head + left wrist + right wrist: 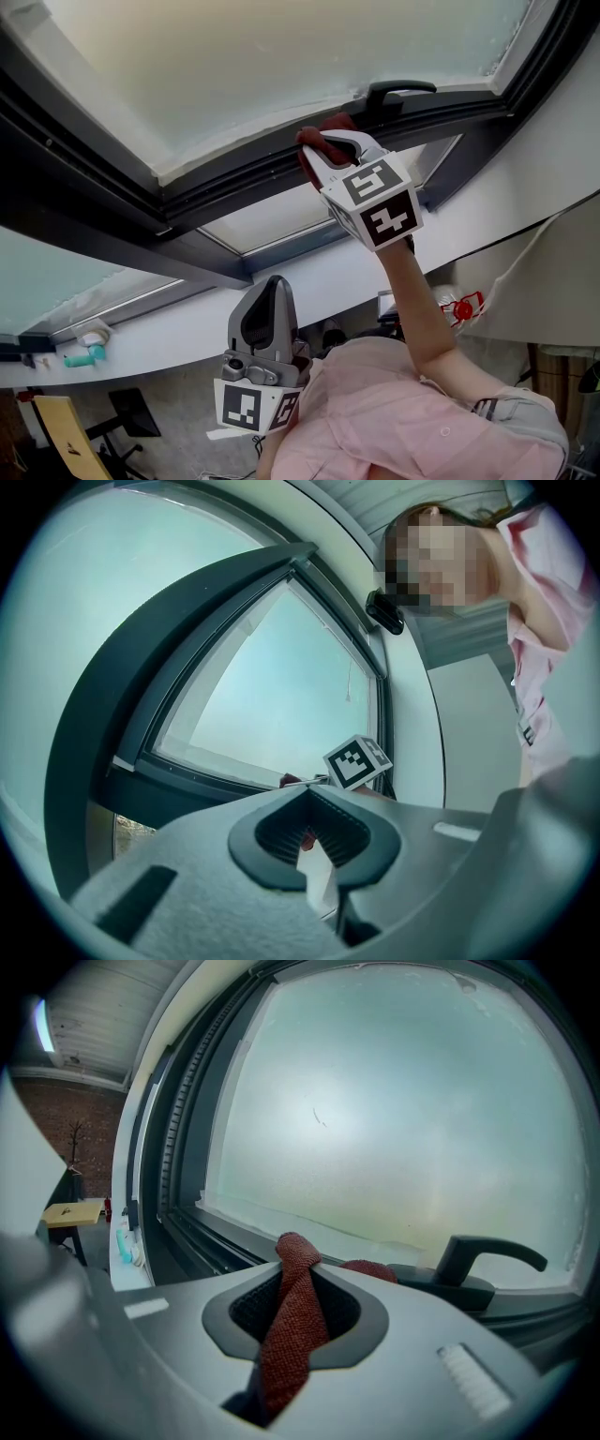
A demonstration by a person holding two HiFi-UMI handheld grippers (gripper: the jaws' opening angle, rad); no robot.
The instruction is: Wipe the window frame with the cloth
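Note:
The red knitted cloth [311,155] is pinched in my right gripper [325,142], which is shut on it and holds it up against the dark window frame [234,178], just left of the black window handle [398,91]. In the right gripper view the cloth [291,1326] runs up between the jaws, and its bunched end lies on the frame rail [225,1241] beside the handle [487,1255]. My left gripper [270,292] hangs low near the person's chest, shut and holding nothing. The left gripper [314,834] looks up at the right gripper's marker cube [357,762].
A white sill [169,337] runs under the window and carries a small teal item [86,354] at the left. A yellow chair [61,417] stands at the lower left. A red-and-white object [461,307] sits right of the raised arm [422,300].

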